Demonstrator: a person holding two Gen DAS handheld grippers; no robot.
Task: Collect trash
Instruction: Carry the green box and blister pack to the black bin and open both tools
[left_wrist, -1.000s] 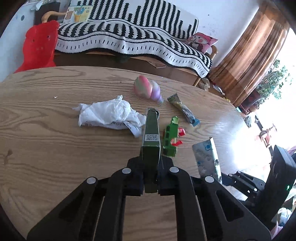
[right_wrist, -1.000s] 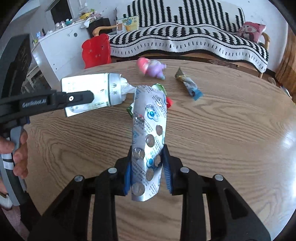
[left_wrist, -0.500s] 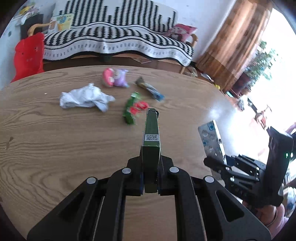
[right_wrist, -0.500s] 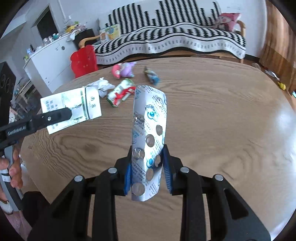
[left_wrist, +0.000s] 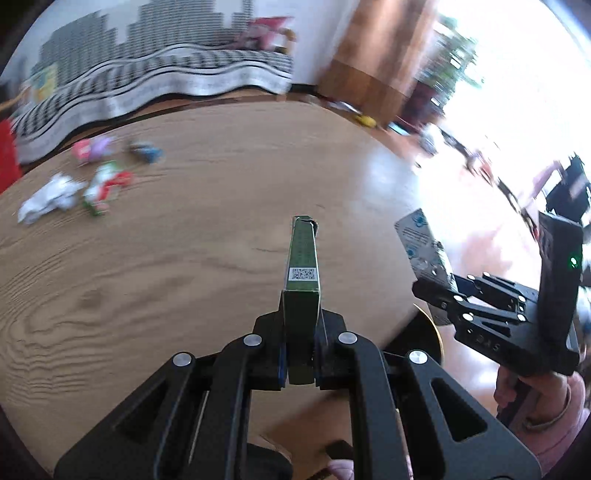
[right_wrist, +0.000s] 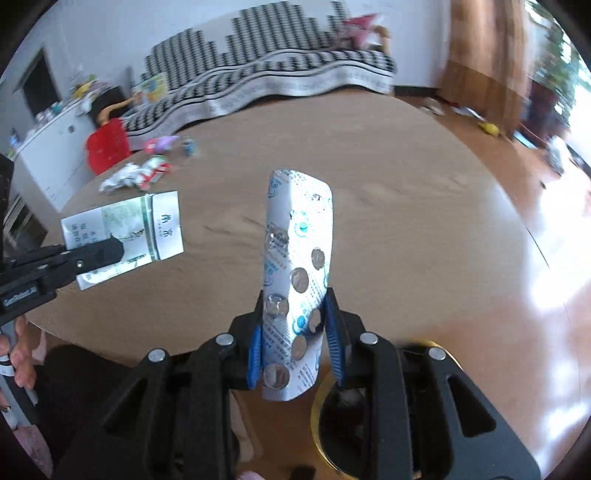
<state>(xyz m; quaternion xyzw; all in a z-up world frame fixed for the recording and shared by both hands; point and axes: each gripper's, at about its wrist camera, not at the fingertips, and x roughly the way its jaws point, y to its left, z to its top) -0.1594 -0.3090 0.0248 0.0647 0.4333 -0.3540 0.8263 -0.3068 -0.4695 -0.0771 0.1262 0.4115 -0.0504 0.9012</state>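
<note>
My left gripper is shut on a flattened green carton, held above the near edge of the round wooden table. The carton also shows in the right wrist view, with its white printed side. My right gripper is shut on a silver pill blister pack, which also shows in the left wrist view. More trash lies at the table's far left: a crumpled white tissue, a green and red wrapper, a pink and purple wrapper and a blue wrapper.
A round bin with a gold rim sits below the table's near edge, under my right gripper; it also shows in the left wrist view. A striped sofa and a red chair stand behind the table.
Both grippers have pulled back to the table's near edge and swung right with their items. The trash pile now lies farther away at the left. The bin has come into view.
</note>
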